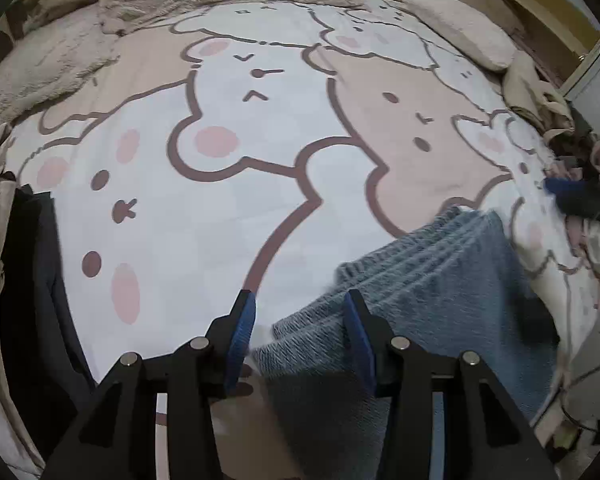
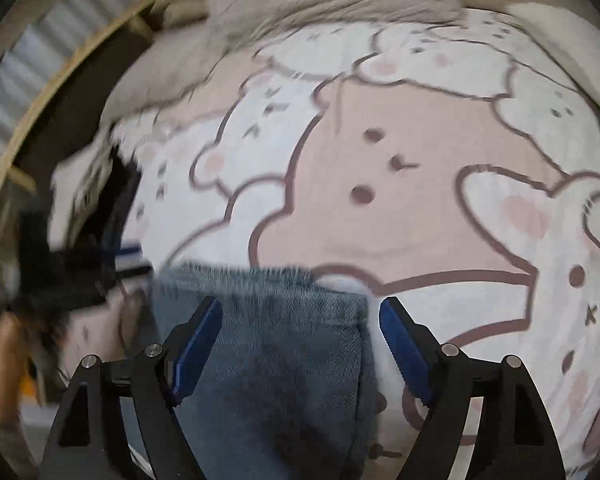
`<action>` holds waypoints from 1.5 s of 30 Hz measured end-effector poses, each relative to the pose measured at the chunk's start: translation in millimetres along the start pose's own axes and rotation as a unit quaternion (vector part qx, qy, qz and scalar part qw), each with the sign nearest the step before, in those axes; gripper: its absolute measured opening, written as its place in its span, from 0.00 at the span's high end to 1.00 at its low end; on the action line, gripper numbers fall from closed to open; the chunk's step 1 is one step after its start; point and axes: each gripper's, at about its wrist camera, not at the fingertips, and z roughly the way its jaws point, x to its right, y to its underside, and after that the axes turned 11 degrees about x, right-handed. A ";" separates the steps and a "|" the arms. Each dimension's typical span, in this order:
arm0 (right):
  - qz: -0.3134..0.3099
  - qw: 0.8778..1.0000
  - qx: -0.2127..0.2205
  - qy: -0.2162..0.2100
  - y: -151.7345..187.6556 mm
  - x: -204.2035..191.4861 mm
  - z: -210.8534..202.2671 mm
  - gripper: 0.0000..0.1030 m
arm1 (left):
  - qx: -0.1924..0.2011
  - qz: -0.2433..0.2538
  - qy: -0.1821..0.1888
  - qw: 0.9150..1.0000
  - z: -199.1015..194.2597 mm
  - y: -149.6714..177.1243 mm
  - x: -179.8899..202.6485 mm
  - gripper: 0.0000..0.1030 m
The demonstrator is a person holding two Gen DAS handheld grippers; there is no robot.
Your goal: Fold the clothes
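In your left wrist view, your left gripper (image 1: 300, 312) hangs with its jaws apart and nothing between them; the blue knitted garment (image 1: 440, 280) lies on the bedsheet (image 1: 188, 216) near the front edge of the bed, and its left edge runs under the right-hand finger, so that only one pad is over cloth. If you close here you may pinch the sheet along with the knit, or catch a single layer where several ridged layers sit stacked, and the pile slides apart when you lift. A dark garment (image 1: 32, 280) lies at the left edge of the bed and a heap of clothes (image 1: 580, 200) crowds the right side; a wide sweep could drag either into your work. In your right wrist view, your right gripper (image 2: 300, 340) is also spread wide and empty, straddling the garment, whose far edge (image 2: 236, 270) lies flat across the sheet with its right side curling under beside the right finger. This picture is blurred, so whether the fingers touch the cloth cannot be told. The knit looks soft and thick, so I judge it may slump or bunch if only one side is gripped. The dark clothes (image 2: 60, 280) on the left sit just beside it and could snag.
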 end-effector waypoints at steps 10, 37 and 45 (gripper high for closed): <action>-0.040 0.998 0.040 -0.042 98.2 -32.0 -25.8 0.76 | 0.076 -0.019 0.060 0.995 -66.1 62.0 31.8 0.56; 0.003 0.999 0.051 -0.012 243.7 6.1 -61.5 0.88 | 0.152 0.180 -0.040 0.971 -122.1 230.5 121.0 0.44; 0.063 0.996 0.054 -0.023 248.9 14.9 -49.6 0.88 | 0.151 0.508 -0.194 0.826 -108.7 306.6 177.4 0.44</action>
